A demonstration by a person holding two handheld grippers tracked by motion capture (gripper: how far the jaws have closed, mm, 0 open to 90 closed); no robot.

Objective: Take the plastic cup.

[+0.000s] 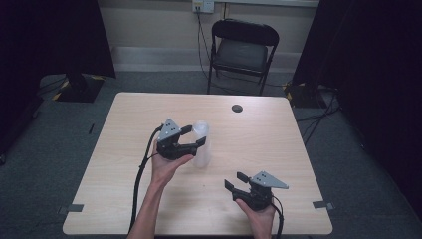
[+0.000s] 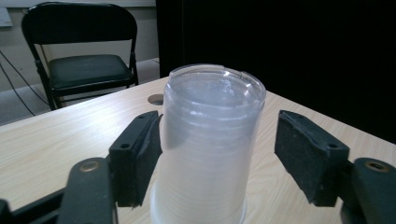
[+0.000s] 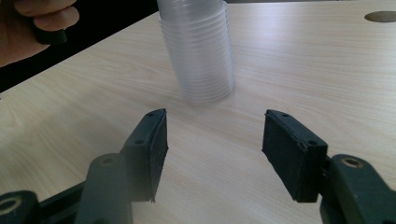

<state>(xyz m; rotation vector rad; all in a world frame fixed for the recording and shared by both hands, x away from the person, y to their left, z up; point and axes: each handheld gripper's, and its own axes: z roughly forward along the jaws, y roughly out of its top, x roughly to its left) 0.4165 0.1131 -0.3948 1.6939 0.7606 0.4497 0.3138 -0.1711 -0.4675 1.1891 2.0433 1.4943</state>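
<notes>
At the pale wooden table [image 1: 149, 209], the left gripper [image 1: 195, 136] straddles an upside-down stack of clear ribbed plastic cups [image 1: 201, 144] near the table's middle, 1 pad touching, the other apart: not yet clamped. A square, level squeeze should avoid tipping it. The right gripper [image 1: 236, 180] waits released, holding nothing.

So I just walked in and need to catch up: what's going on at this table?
A person holds a black two-jaw gripper in each hand at a light wooden table. The left gripper is around an upside-down stack of clear plastic cups: one pad looks to touch it, the other stands clear, so it is not clamped. The right gripper waits open above bare tabletop nearer the person, pointing toward the stack.
</notes>
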